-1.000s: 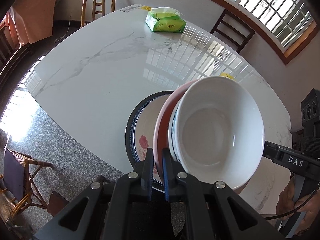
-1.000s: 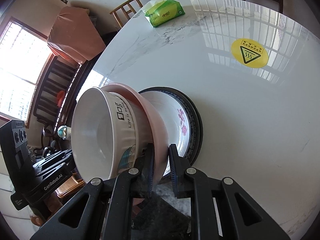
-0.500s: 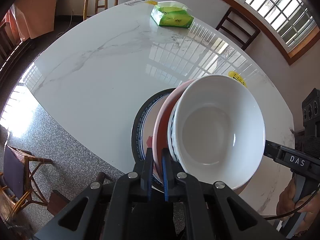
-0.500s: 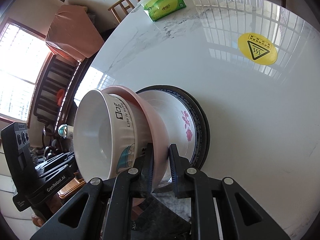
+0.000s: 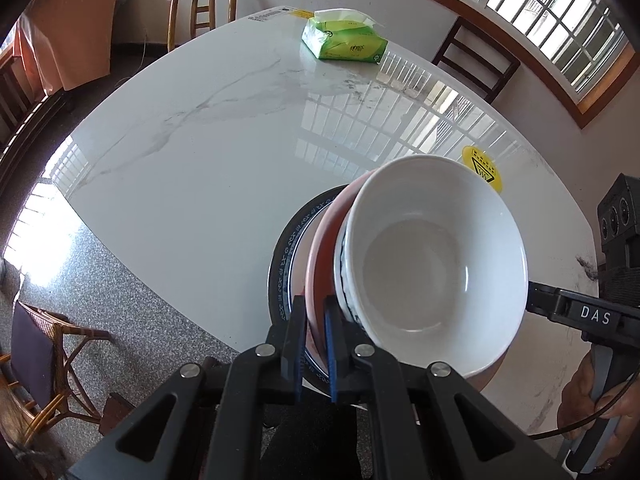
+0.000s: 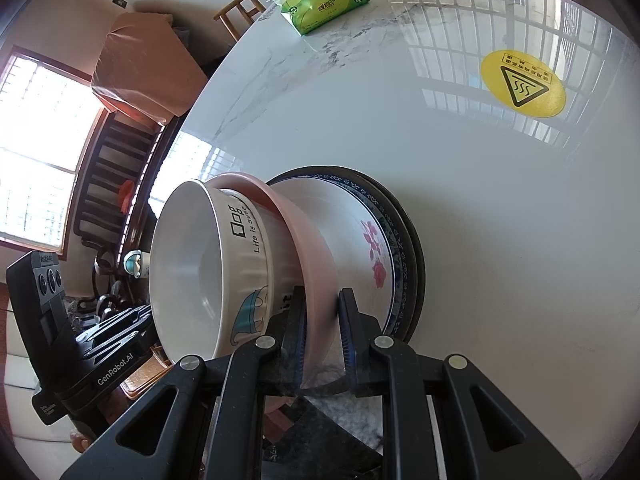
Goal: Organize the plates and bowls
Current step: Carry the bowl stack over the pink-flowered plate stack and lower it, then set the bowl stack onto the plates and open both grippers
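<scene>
A white bowl [image 5: 436,264] sits nested in a pink bowl [image 5: 324,240]. Both stand on a white floral plate [image 6: 360,240] stacked on a dark-rimmed plate [image 5: 286,240] near the table's front edge. My left gripper [image 5: 312,312] is shut on the pink bowl's rim from one side. My right gripper [image 6: 322,312] is shut on the same pink bowl's [image 6: 304,232] rim from the opposite side. The white bowl [image 6: 212,264] has printed lettering on its outside. Each gripper shows in the other's view, the right one [image 5: 580,312] and the left one [image 6: 100,344].
A green tissue pack [image 5: 344,40] lies at the far side of the marble table [image 5: 208,136]. A yellow warning sticker [image 6: 522,84] is on the tabletop. Wooden chairs [image 5: 204,12] stand around the table, and one [image 5: 44,360] stands on the floor at the near left.
Both grippers have moved forward over the table with the bowls; the tissue pack and the sticker look nearer. Grips are unchanged.
</scene>
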`<state>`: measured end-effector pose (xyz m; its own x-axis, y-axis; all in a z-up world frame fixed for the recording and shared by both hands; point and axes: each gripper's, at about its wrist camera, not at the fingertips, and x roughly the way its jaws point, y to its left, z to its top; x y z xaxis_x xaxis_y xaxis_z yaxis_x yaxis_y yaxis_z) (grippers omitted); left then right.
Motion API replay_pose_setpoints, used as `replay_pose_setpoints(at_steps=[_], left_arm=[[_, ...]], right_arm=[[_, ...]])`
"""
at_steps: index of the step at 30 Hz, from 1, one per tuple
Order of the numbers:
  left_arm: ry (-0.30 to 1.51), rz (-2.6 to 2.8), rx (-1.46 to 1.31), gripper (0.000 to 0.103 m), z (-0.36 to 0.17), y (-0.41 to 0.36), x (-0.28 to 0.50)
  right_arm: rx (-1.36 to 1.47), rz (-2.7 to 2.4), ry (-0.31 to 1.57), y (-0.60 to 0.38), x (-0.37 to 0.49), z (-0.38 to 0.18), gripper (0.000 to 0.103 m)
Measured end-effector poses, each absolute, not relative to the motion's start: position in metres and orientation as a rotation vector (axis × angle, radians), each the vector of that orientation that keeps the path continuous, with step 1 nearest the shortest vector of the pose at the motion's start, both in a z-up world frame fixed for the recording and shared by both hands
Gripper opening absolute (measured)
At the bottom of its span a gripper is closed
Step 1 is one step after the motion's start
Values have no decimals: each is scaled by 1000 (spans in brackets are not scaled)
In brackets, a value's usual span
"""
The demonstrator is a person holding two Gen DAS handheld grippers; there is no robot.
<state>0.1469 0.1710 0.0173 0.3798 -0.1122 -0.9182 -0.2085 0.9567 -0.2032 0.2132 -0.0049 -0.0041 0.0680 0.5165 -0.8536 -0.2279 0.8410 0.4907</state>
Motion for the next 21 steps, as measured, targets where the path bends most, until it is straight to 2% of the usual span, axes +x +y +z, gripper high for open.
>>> replay_pose_setpoints(at_steps=[11,17,21], left_arm=[[1081,91,-230,7,19,164,140],[1038,105,-204,10,19,162,134],[1018,127,-180,17,19,160,129]], right_arm=[[294,600,1351,-8,208,-10,19],[334,608,1335,-12,211,-13,19],[321,611,1313,-10,209,-12,20]])
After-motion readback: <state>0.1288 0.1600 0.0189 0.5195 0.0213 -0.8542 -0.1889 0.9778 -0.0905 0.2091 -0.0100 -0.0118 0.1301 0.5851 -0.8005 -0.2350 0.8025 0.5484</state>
